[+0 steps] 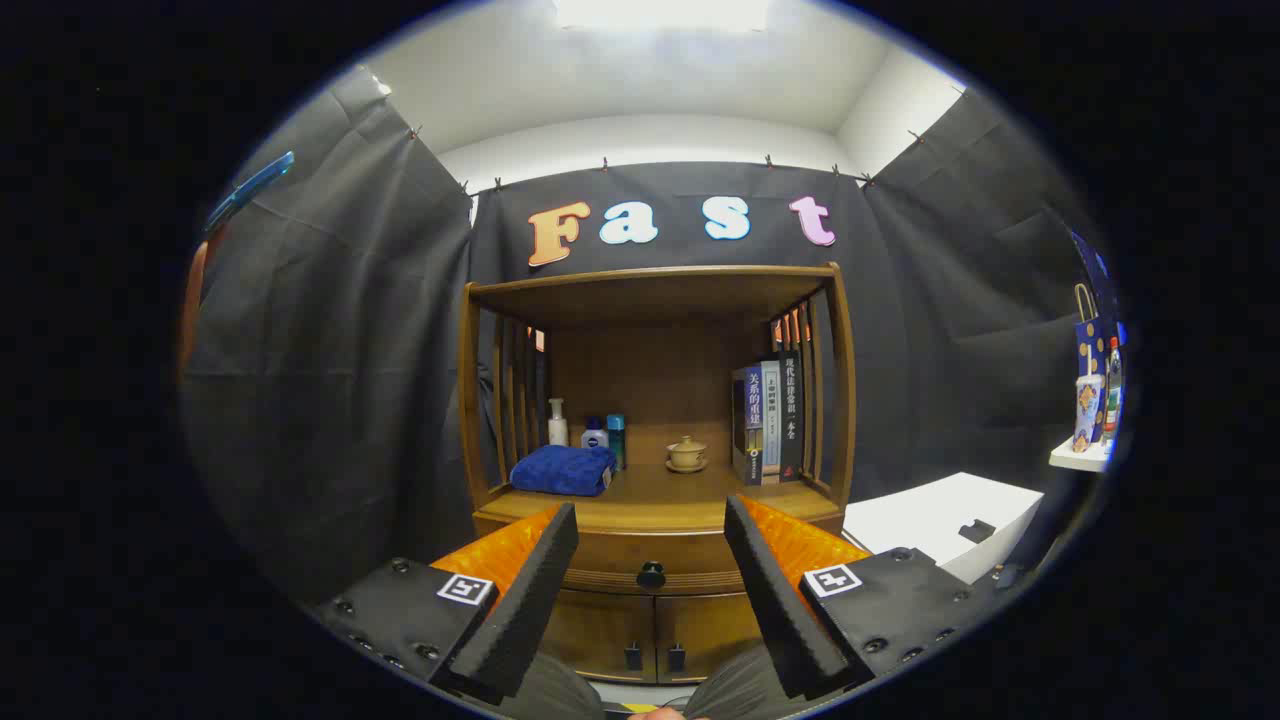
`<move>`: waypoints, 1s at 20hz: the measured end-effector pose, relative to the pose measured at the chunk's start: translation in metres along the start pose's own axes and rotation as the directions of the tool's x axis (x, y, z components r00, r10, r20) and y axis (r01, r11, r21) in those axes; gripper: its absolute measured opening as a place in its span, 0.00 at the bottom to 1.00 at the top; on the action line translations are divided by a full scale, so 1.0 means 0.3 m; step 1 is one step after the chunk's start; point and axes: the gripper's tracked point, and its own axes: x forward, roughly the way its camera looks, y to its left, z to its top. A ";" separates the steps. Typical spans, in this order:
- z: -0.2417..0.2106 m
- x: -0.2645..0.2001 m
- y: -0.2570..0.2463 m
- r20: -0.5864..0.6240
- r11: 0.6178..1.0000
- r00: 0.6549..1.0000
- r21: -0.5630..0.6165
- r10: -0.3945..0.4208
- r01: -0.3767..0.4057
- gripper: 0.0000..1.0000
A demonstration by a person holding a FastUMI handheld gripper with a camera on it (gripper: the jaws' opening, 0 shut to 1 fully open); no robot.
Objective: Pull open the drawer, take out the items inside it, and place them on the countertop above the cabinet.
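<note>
A wooden cabinet (655,500) stands ahead against the booth wall. Its drawer (650,560) is closed, with a dark round knob (651,574) showing between my fingers, some way beyond them. My gripper (650,525) is open, nothing between its fingers. The countertop (660,495) above the drawer carries a folded blue towel (563,469), several small bottles (590,430), a small lidded teacup on a saucer (687,453) and a few upright books (768,420). Below the drawer are two small cabinet doors (655,630) with dark handles.
A white box (940,520) stands to the right of the cabinet. Farther right, a small white shelf (1080,455) holds a patterned cup and a gift bag. A person's knees (640,695) show below the fingers.
</note>
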 end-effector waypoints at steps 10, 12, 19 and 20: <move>-0.021 -0.002 0.032 -0.012 1.000 1.000 0.007 0.022 -0.022 0.97; -0.016 -0.001 0.027 -0.002 1.000 1.000 0.002 0.015 -0.015 0.97; -0.028 -0.002 0.031 -0.014 1.000 1.000 0.010 0.019 -0.019 0.97; -0.025 -0.002 0.033 -0.011 1.000 1.000 0.010 0.019 -0.018 0.97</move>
